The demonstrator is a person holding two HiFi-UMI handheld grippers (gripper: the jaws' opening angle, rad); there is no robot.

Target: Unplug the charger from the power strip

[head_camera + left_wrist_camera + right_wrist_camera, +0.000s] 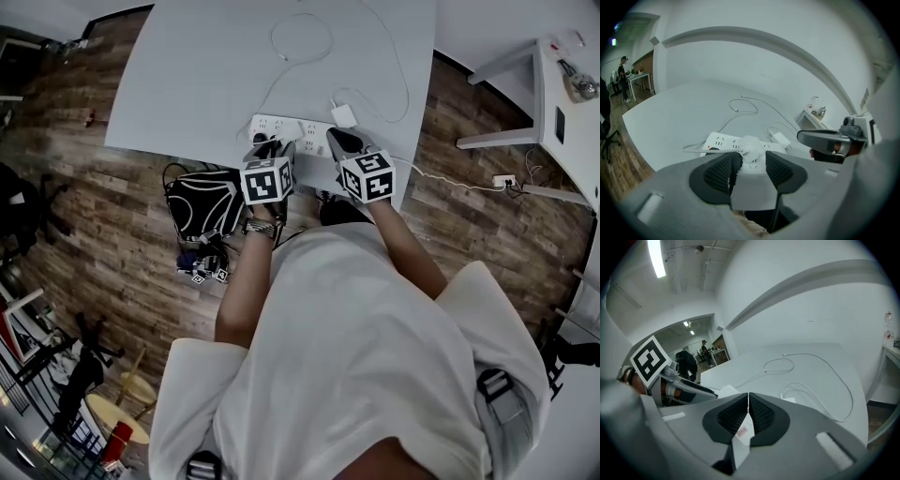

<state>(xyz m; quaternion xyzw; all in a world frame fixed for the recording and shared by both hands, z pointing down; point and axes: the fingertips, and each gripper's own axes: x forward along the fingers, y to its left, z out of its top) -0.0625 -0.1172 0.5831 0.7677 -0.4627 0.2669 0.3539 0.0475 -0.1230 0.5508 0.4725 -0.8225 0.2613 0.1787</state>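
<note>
Head view, looking down at a person in a white shirt with a two-jaw gripper in each hand, at the near edge of a white table (206, 75). A white power strip (309, 127) lies along that edge.

The left gripper (272, 145) hangs over the near side of the strip, toward its left end. Its jaws are released and spread wide, gripping nothing. In the left gripper view, the white charger (750, 145) sits plugged into the strip just beyond the fingertips, in line with the gap and not touched by either pad.

The right gripper (339, 141) is over the strip's right end, its jaws clenched tip to tip with nothing held.

Just past the strip's far side lies a second, loose charger (344, 115). Beyond it a thin white cable (300, 37) loops across the table.
</note>
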